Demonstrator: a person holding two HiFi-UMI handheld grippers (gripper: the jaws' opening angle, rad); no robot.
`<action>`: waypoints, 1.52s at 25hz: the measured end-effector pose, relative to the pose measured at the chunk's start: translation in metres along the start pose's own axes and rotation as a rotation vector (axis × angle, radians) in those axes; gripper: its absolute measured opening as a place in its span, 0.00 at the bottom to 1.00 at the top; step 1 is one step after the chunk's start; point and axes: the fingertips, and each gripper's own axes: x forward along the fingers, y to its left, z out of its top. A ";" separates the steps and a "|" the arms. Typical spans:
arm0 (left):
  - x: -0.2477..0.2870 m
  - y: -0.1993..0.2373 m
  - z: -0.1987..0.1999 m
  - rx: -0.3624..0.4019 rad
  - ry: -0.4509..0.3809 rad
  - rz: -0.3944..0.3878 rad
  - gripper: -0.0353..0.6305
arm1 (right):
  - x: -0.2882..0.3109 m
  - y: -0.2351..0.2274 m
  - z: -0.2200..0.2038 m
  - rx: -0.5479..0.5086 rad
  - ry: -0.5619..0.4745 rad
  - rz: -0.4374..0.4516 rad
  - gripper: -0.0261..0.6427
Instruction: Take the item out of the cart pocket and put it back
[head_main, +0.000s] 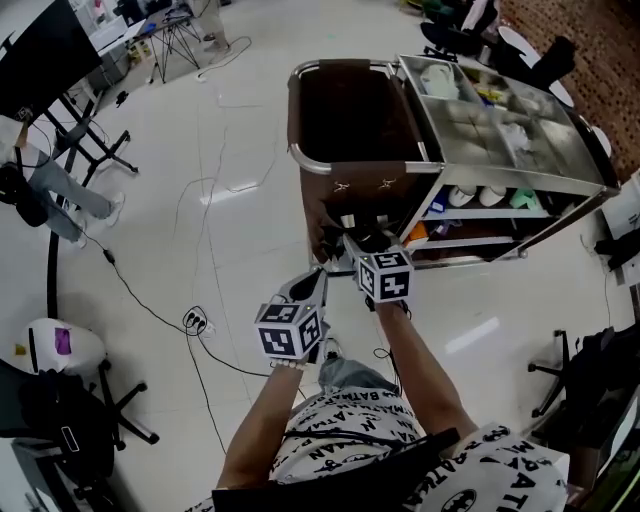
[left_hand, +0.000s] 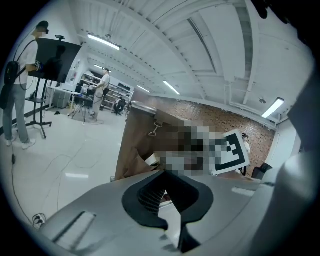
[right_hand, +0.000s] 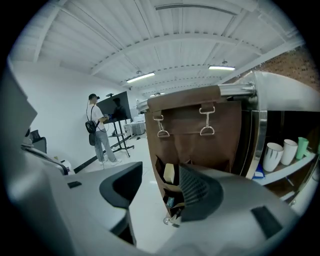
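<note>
A brown fabric bag (head_main: 345, 130) hangs on the near end of a steel cart (head_main: 560, 175). Low on the bag's front are small pockets. In the right gripper view a cream block-shaped item (right_hand: 169, 173) stands in the upper pocket, with a darker item (right_hand: 171, 203) in the pocket below. My right gripper (right_hand: 160, 189) points at these pockets, a short way off, jaws wide open with nothing between them; from the head view it (head_main: 350, 243) sits just before the bag. My left gripper (head_main: 318, 284) hangs lower and to the left, its pads (left_hand: 150, 192) closed together, the bag (left_hand: 135, 150) ahead of it.
The cart's top holds compartments of supplies (head_main: 500, 130), and its side shelves carry cups (right_hand: 280, 152). Cables and a power strip (head_main: 195, 320) lie on the white floor to the left. Chairs (head_main: 60, 400) stand at the left. A person (right_hand: 97, 131) stands at a black screen farther off.
</note>
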 end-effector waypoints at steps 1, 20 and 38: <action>0.007 0.003 0.001 -0.001 0.006 0.000 0.05 | 0.010 -0.003 -0.003 -0.001 0.018 0.001 0.40; 0.052 0.045 0.013 -0.050 0.014 0.038 0.05 | 0.072 -0.019 -0.027 -0.045 0.135 -0.036 0.18; -0.014 0.003 0.015 -0.006 -0.068 0.016 0.05 | -0.030 0.005 0.051 -0.151 -0.085 -0.086 0.16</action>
